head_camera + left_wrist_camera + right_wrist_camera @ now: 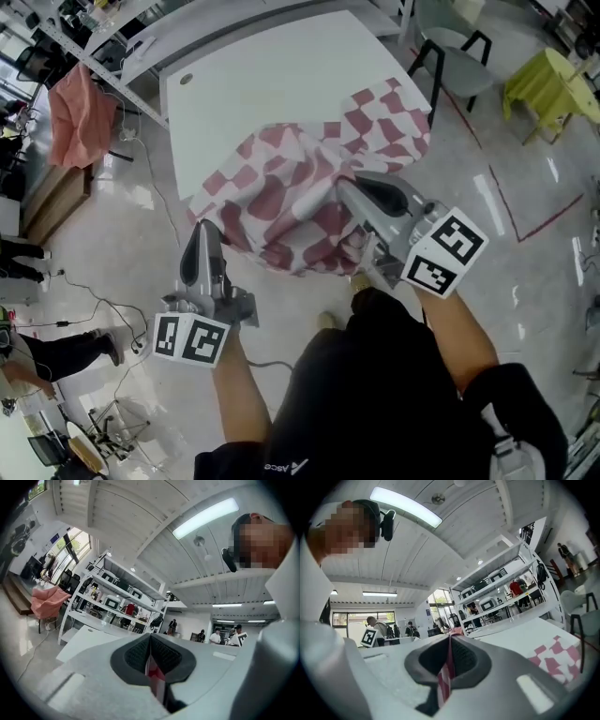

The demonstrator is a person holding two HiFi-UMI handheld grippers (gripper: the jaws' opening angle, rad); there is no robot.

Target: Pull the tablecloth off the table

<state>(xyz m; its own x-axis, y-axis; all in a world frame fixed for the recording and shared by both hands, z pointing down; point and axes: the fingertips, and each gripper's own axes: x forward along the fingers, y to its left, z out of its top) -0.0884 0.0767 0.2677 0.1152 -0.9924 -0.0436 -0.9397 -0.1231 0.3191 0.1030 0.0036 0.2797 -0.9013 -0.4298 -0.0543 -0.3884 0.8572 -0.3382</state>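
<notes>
A red-and-white checked tablecloth (300, 187) lies bunched over the near end of the white table (262, 84), and part of it hangs off the edge. My left gripper (202, 227) is shut on the cloth's left corner. A strip of the cloth (153, 673) shows pinched between the left gripper's (150, 638) jaws. My right gripper (345, 184) is shut on the cloth near its middle fold. Here too a strip of the cloth (446, 674) shows between the right gripper's (450, 639) jaws, and more of the cloth (562, 660) lies on the table (520, 634).
A grey chair (450, 52) and a yellow-green covered stool (548, 80) stand to the right, beyond the table. Pink fabric (80, 112) hangs at the far left by shelving. Cables (103, 309) run over the floor, and a person (56, 352) stands at the left.
</notes>
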